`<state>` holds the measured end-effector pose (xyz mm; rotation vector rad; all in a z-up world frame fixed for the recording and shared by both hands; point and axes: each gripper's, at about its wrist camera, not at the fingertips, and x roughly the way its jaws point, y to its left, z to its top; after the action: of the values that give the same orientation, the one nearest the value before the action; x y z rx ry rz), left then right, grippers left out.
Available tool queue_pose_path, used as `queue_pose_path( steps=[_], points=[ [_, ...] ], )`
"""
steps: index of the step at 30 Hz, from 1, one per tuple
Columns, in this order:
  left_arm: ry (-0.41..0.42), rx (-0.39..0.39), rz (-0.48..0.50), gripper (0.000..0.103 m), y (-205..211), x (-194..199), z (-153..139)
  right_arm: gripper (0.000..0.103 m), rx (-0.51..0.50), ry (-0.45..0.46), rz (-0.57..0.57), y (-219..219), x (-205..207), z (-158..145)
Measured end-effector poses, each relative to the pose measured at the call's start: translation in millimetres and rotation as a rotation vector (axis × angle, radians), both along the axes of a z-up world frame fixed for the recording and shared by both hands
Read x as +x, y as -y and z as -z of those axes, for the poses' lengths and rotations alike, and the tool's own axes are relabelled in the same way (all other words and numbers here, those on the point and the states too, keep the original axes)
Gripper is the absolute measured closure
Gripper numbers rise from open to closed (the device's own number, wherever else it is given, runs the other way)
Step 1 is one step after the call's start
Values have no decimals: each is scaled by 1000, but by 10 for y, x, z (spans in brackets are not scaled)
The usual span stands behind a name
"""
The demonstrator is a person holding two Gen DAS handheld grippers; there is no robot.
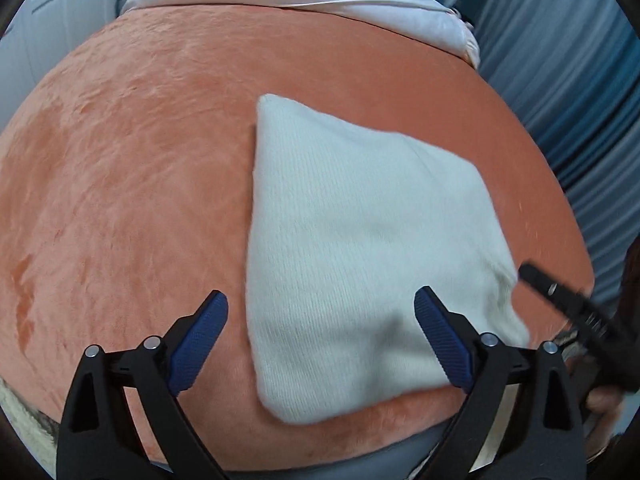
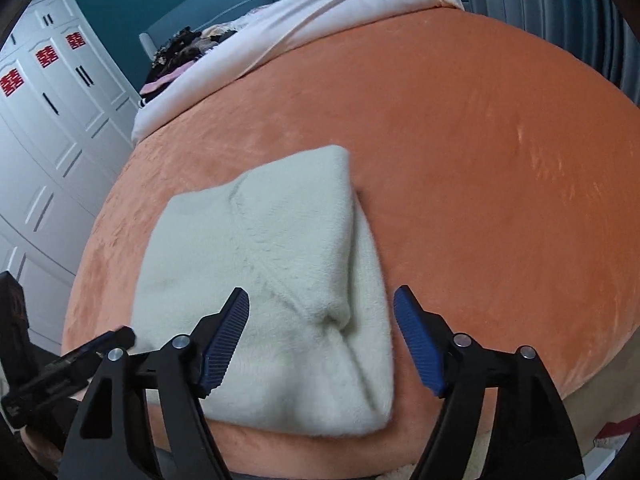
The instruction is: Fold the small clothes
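A cream knitted garment [image 1: 352,248] lies folded into a thick rectangle on the orange bedspread [image 1: 120,200], near the bed's front edge. My left gripper [image 1: 320,304] hangs above the garment's near left corner, open, with nothing between its blue pads. In the right wrist view the same garment [image 2: 272,264] shows a raised fold along its right side. My right gripper [image 2: 322,300] stands open over the garment's near right part, pads apart from the cloth. The right gripper [image 1: 568,304] appears blurred at the right edge of the left wrist view.
A white duvet [image 2: 320,12] is bunched at the far end of the bed, with dark clothes [image 2: 180,52] beside it. White wardrobe doors [image 2: 48,120] stand on the left and a blue-grey curtain [image 1: 568,100] on the right. Orange bedspread [image 2: 500,160] stretches beyond the garment.
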<state>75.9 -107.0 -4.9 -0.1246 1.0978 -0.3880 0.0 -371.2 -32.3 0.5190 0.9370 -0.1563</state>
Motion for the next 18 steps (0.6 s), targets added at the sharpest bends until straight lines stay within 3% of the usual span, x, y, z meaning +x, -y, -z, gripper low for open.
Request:
queue_pose_path(
  steps=[4, 5, 6, 7, 8, 11, 12, 15, 17, 18],
  points=[
    [-69, 13, -13, 11, 64, 262, 203, 29, 115, -71, 5, 67, 184, 253],
    [-76, 14, -12, 11, 82, 281, 238, 38, 106, -54, 4, 47, 178, 235],
    [-77, 16, -13, 11, 94, 281, 241, 68, 102, -20, -5, 10, 153, 175],
    [-76, 14, -11, 11, 102, 272, 213, 80, 102, 10, -12, -7, 128, 76],
    [-69, 12, -8, 11, 108, 248, 175, 83, 123, 64, -21, -9, 77, -55],
    [-34, 24, 15, 11, 130, 183, 86, 85, 210, 189, -61, 32, -54, -291],
    [-27, 33, 21, 11, 145, 176, 86, 85, 216, 169, -59, 73, -46, -208],
    [-43, 50, 38, 11, 202, 192, 189, 79, 176, -41, -43, 192, 80, 369],
    [-66, 27, 28, 11, 190, 228, 222, 75, 213, 8, -16, 248, 6, 309],
    [-60, 27, 18, 11, 184, 236, 216, 62, 198, 24, -3, 260, -24, 232]
  ],
)
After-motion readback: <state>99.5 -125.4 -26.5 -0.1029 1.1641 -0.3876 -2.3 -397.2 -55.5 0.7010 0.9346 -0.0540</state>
